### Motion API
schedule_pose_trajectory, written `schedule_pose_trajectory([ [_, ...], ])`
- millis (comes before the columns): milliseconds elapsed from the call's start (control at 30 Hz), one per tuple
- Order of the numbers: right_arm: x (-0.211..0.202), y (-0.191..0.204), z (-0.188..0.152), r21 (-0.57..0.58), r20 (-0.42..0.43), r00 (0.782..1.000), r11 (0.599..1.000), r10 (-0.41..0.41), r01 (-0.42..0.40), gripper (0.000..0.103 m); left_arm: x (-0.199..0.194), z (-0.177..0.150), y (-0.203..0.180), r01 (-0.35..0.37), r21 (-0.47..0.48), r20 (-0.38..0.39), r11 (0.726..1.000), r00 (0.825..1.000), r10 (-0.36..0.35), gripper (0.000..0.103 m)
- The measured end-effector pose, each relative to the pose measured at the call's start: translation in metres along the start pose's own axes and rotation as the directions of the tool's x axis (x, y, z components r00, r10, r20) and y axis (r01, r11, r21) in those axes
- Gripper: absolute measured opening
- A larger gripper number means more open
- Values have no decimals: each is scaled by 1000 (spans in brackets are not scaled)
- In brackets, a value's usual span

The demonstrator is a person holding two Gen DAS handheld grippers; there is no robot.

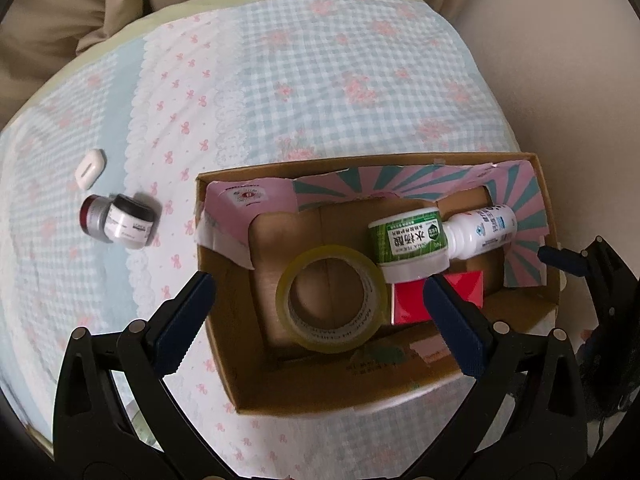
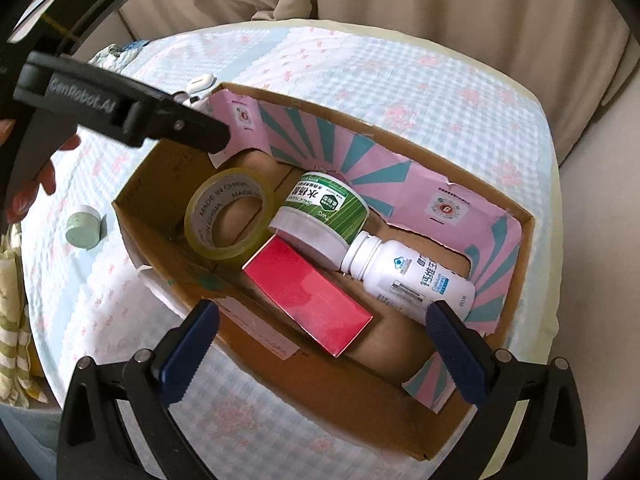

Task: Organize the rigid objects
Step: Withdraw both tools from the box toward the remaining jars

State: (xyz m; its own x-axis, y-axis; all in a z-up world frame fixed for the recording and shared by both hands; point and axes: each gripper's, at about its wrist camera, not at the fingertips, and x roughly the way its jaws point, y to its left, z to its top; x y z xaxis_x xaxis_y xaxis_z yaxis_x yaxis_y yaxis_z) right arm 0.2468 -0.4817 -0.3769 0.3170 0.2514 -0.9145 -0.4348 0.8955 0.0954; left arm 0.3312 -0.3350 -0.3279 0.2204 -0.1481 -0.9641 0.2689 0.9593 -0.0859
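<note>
Cardboard box (image 2: 168,184) already holds tape roll (image 2: 230,214), green jar (image 2: 320,216), red box (image 2: 308,296), white bottle (image 2: 408,276); left gripper (image 1: 316,304) and right gripper (image 2: 324,328) both spread wide over it, nothing between the fingers; judged step: between drops. Dark jar (image 1: 120,220) and white case (image 1: 90,168) lie loose on the cloth at 10 o'clock in the left view, mint jar (image 2: 84,230) at 9 in the right; next: swing out, pinch one.

You had the clear tape roll (image 2: 229,214), green-labelled jar (image 2: 322,216), white bottle (image 2: 408,276) and red box (image 2: 308,296) lying inside the open cardboard box (image 2: 168,264).
</note>
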Motion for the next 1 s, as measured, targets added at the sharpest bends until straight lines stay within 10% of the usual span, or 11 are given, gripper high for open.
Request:
schedule_pose_trajectory([
  [600,-116,35,29,45,110,992,997,-61,57,103,-147,-88,44,-4,-126,128,992,992,20,103],
  [1000,-166,116,69,31,171,983,998,-59,54,103,-232,-186,147,-48,-374,179,926,976,123,103],
])
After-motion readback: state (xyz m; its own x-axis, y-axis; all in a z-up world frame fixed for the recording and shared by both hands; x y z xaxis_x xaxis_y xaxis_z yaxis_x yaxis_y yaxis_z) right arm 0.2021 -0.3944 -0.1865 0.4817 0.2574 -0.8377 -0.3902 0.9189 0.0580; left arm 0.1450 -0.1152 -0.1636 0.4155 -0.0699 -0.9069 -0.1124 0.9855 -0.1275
